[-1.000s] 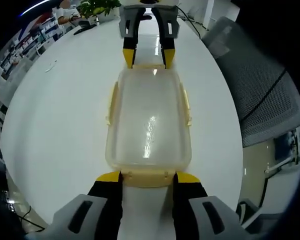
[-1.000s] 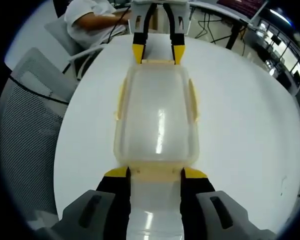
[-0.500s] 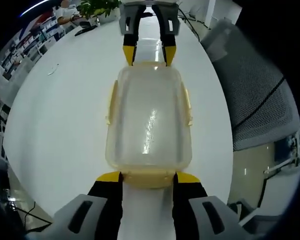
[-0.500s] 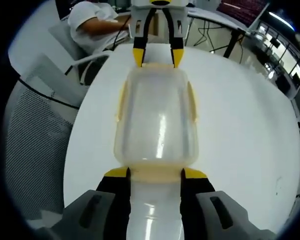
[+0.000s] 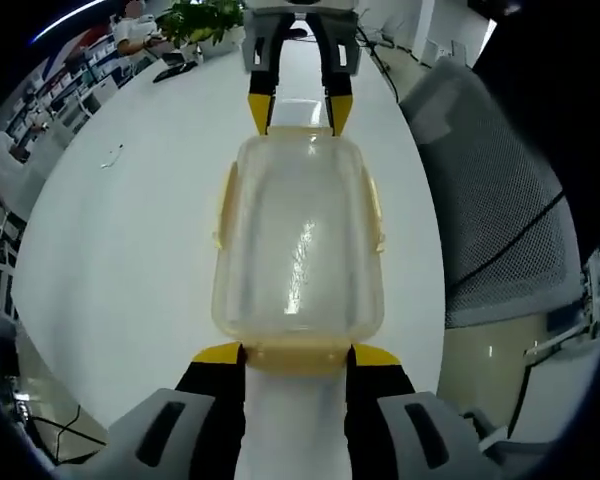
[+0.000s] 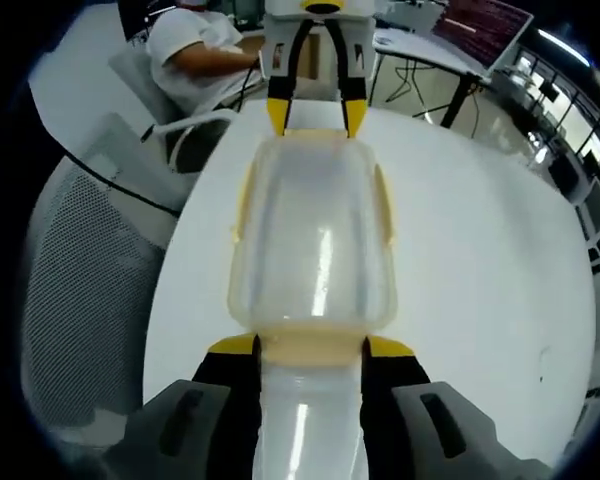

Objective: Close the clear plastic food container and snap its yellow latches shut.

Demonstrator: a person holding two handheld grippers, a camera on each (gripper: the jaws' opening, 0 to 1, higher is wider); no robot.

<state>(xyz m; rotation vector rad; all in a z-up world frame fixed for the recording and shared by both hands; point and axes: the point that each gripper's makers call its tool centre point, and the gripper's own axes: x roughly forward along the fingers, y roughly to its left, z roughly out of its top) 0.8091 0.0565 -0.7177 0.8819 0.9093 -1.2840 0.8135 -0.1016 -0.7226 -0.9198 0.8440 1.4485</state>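
Note:
The clear plastic container (image 5: pixel 298 240) with its lid on hangs between my two grippers, above the white table (image 5: pixel 120 250). My left gripper (image 5: pixel 297 354) is shut on the yellow end latch (image 5: pixel 297 360) at the near end in the left gripper view. At the far end, my right gripper (image 5: pixel 299 112) clasps the opposite latch. In the right gripper view the container (image 6: pixel 315 240) runs from my right gripper (image 6: pixel 312 348) to the left gripper (image 6: pixel 315 115). Yellow side latches (image 5: pixel 223 205) (image 5: pixel 373 210) lie against the long walls.
A grey mesh chair (image 5: pixel 500 200) stands at the table's edge and shows again as the chair (image 6: pixel 80 290) in the right gripper view. A seated person in a white shirt (image 6: pixel 195 50) is beyond it. A plant (image 5: pixel 195 14) and a small item (image 5: pixel 111 156) rest on the table.
Both cameras have pulled away from the table, which looks smaller and lower now. The container keeps its place between the two grippers, so it has risen with them.

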